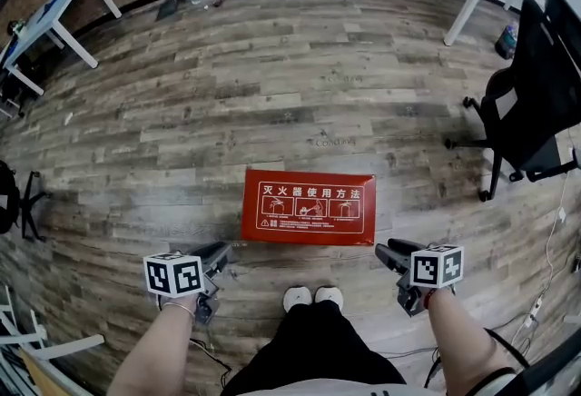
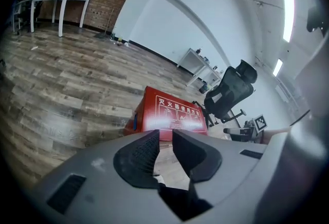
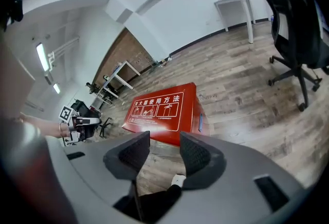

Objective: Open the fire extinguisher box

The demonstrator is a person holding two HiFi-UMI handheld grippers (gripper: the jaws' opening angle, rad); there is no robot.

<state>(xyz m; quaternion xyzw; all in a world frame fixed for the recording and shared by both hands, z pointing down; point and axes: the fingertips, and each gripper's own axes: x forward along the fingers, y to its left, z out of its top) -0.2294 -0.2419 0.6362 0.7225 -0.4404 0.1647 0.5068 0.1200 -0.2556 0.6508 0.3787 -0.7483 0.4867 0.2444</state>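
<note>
With empty fingers (left gripper narrow, right gripper wider), the fire extinguisher box could be shoved, not opened.

Worn grey-brown plank floor, with the red fire extinguisher box lying flat on it, label up. A pair of white shoes stands just before the box, a black office chair well to its right, and a white table far beyond on its left.
</note>
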